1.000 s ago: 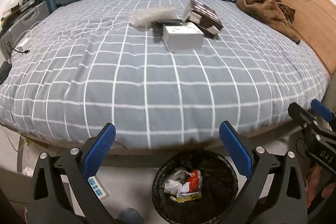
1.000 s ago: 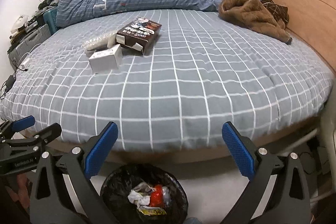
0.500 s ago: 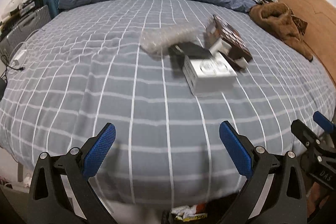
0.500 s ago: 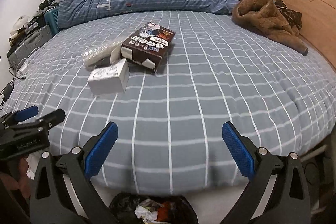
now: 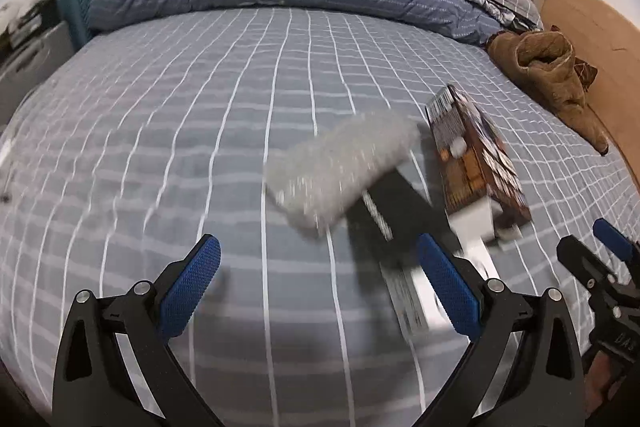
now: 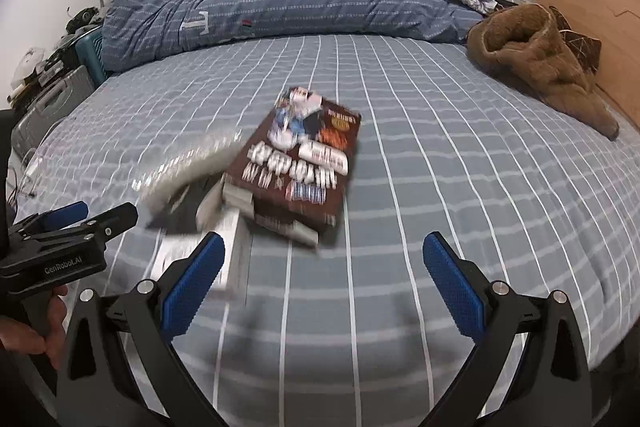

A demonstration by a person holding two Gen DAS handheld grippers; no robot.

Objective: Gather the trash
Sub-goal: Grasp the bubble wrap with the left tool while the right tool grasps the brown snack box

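— Three bits of trash sit together on the bed [image 6: 460, 187], right of its middle: the brown printed box [image 6: 304, 163], the white carton [image 5: 472, 223], and the clear plastic wrap [image 5: 340, 167].

— And you?

— Both of mine hover over the near edge. My left gripper [image 5: 320, 291] has its jaws wide apart, empty, with the wrap straight ahead. My right gripper [image 6: 320, 287] is just as open and empty, facing the brown box.

— What could go wrong?

— I judge the pile is the trouble. The wrap leans on something dark beneath it and the carton is tucked against the box, so closing on one may drag its neighbour. The wrap looks slippery and soft; a shallow pinch could let it slide out.

— Which way do they lie?

— From my right camera the box's long axis runs away from me, tilted a little right. The wrap lies slantwise, its far end up and right in my left view. Blur hides the carton's direction.
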